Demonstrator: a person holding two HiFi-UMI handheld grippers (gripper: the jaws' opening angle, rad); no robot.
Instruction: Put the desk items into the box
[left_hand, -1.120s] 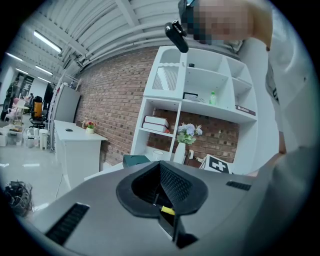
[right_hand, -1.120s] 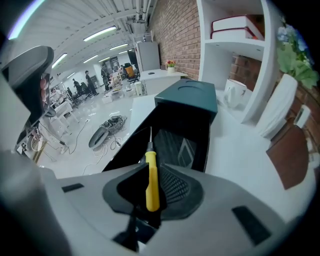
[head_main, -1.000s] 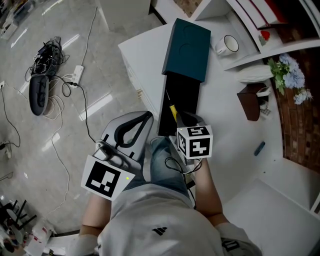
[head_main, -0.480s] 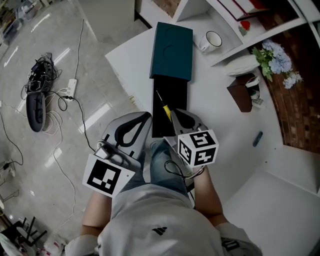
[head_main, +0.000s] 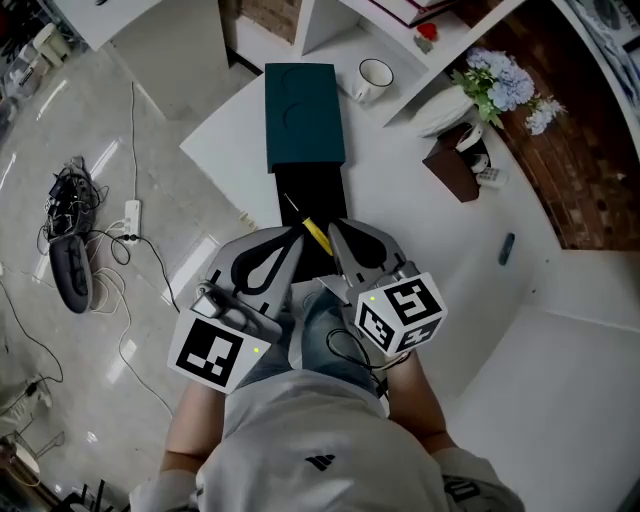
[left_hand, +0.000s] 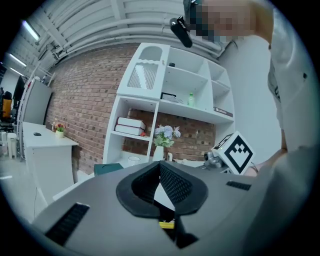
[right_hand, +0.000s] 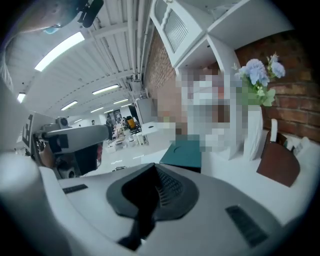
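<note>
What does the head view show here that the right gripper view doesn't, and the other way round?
Only the head view: the mug, the yellow-handled screwdriver in the open black box, and the power strip on the floor. Only the right gripper view: the ceiling lights. Both: the teal lid, the flowers and the brown holder.

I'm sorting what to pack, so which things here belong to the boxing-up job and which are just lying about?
Job: open black box, its teal lid, yellow-handled tool over the box, small blue item on the desk.
Lying about: mug, flowers, brown holder, floor cables.
</note>
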